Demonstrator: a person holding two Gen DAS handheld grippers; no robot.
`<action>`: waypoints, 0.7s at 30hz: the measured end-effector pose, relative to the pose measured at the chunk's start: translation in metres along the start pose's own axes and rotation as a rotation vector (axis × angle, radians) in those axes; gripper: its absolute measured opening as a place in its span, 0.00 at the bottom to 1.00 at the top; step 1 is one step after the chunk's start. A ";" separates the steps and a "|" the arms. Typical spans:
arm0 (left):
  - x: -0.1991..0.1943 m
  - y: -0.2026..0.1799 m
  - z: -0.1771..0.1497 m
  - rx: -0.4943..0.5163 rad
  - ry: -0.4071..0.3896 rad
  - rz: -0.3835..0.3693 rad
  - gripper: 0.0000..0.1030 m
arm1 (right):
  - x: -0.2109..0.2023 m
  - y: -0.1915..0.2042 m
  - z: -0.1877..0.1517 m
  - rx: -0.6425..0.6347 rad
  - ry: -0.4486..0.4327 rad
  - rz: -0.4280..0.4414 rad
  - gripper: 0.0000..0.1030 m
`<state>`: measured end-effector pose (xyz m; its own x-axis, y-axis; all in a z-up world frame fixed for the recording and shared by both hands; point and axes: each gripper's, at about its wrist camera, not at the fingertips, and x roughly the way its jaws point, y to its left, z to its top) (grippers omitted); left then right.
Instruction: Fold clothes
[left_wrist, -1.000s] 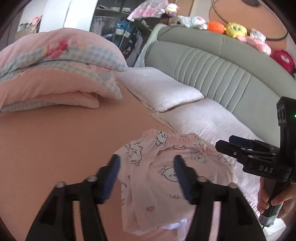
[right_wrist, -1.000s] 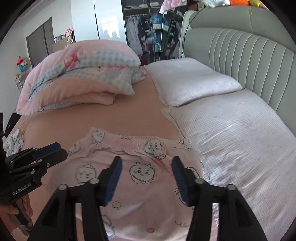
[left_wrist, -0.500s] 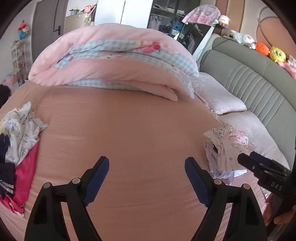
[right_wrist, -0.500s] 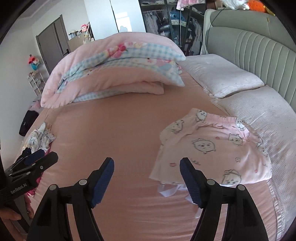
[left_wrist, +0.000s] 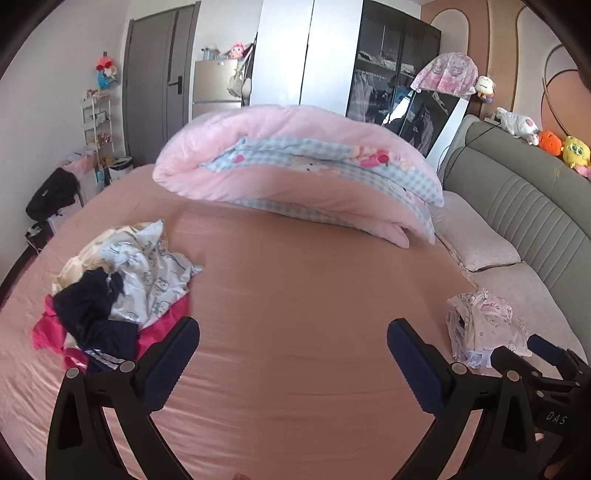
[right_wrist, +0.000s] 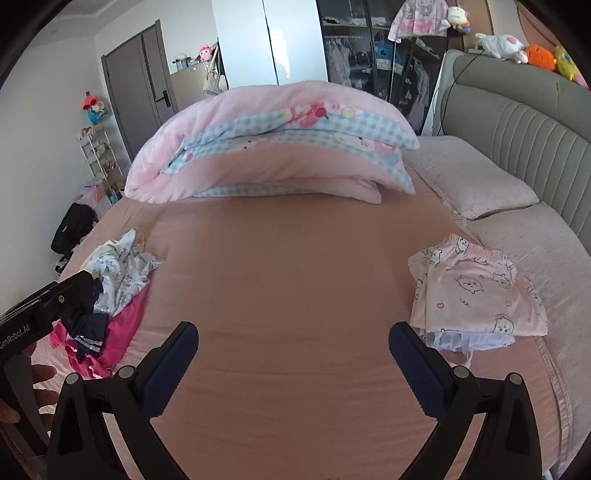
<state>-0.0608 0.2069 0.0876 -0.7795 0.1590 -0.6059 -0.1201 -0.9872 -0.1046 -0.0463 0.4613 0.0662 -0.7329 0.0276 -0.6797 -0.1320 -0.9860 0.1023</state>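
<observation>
Over bare pink bed (left_wrist: 288, 295), left gripper (left_wrist: 293, 354) and right gripper (right_wrist: 293, 352) tilt downward, fingers opening, empty.

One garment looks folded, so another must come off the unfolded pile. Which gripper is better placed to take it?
Probably the left gripper: the unfolded pile lies just beside its left finger, jaws opening and empty. The right gripper, also empty, sits nearer the folded pink pyjama shorts.

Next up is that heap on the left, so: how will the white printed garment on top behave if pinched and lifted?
The white garment lies crumpled, so it's probably thin and floppy, and should drape. It overlaps the navy piece, so that might drag along.
</observation>
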 end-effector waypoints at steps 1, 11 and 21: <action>-0.015 0.001 -0.001 0.003 -0.017 0.018 1.00 | -0.014 0.005 -0.001 -0.005 -0.022 -0.009 1.00; -0.133 0.024 -0.046 -0.068 -0.076 -0.021 1.00 | -0.143 0.030 -0.032 -0.045 -0.124 -0.091 1.00; -0.201 0.025 -0.110 -0.038 -0.118 0.057 1.00 | -0.208 0.043 -0.115 -0.047 -0.106 -0.078 1.00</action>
<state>0.1606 0.1515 0.1204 -0.8515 0.0982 -0.5151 -0.0518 -0.9932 -0.1038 0.1777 0.3937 0.1286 -0.7882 0.1197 -0.6036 -0.1620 -0.9867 0.0159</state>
